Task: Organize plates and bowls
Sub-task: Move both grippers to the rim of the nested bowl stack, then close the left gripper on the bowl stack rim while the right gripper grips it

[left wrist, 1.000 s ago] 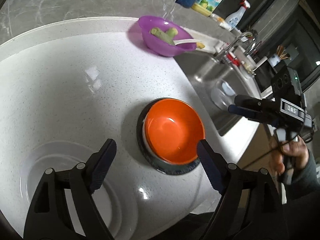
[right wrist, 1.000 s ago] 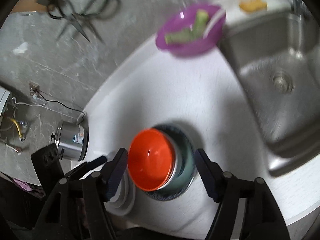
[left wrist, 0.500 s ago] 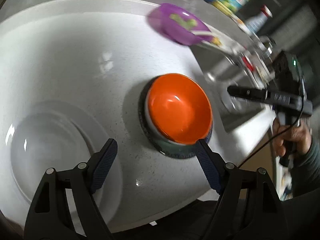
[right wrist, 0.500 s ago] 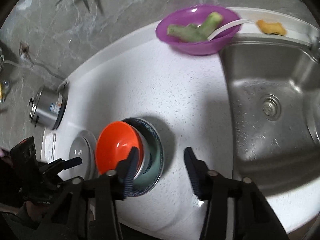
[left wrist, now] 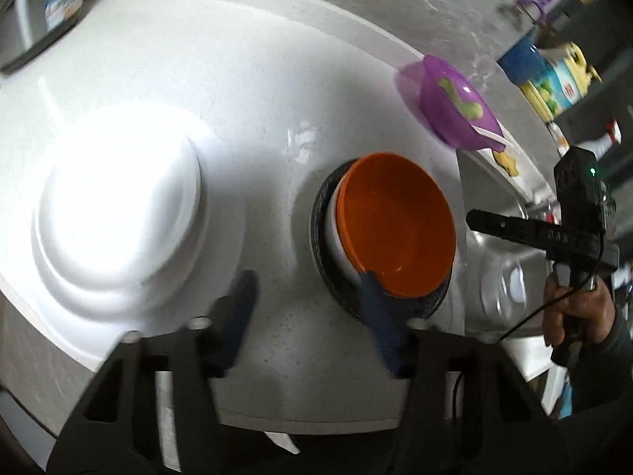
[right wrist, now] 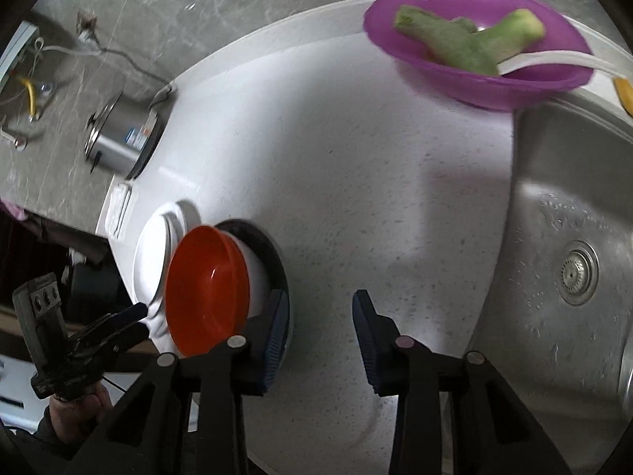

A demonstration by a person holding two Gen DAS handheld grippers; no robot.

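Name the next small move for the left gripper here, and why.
Probably ease the left gripper toward the white plates: its jaws are open and empty, the orange bowl already sits nested on the dark plate, and the white plates lie apart on the counter.

The white counter (left wrist: pixel 277 91) is viewed steeply from above by both wrist cameras, at close range. The orange bowl (left wrist: pixel 395 225) is shared, seen at 4 o'clock in the left view and 8 o'clock in the right.
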